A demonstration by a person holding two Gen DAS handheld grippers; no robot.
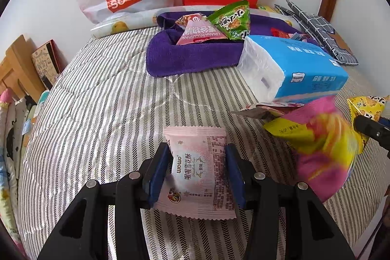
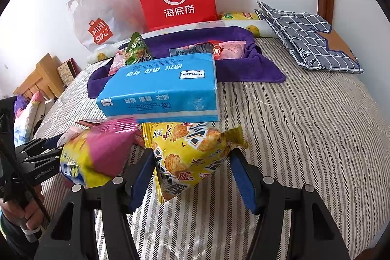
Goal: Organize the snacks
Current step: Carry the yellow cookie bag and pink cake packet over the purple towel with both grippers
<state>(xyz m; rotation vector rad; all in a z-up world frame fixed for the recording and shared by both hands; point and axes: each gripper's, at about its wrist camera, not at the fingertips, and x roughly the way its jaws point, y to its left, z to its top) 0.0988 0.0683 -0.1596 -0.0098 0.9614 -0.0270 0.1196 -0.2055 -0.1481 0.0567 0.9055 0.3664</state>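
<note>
The left gripper [image 1: 198, 172] is closed on a pink snack [image 1: 195, 172] above the striped quilt [image 1: 97, 113]. Beside it lies a blurred pink-yellow bag [image 2: 97, 157]. The right gripper [image 2: 192, 169] is spread around a yellow bag [image 2: 190, 155]; contact is unclear. Behind lies a tissue pack [image 2: 160, 91].
</note>
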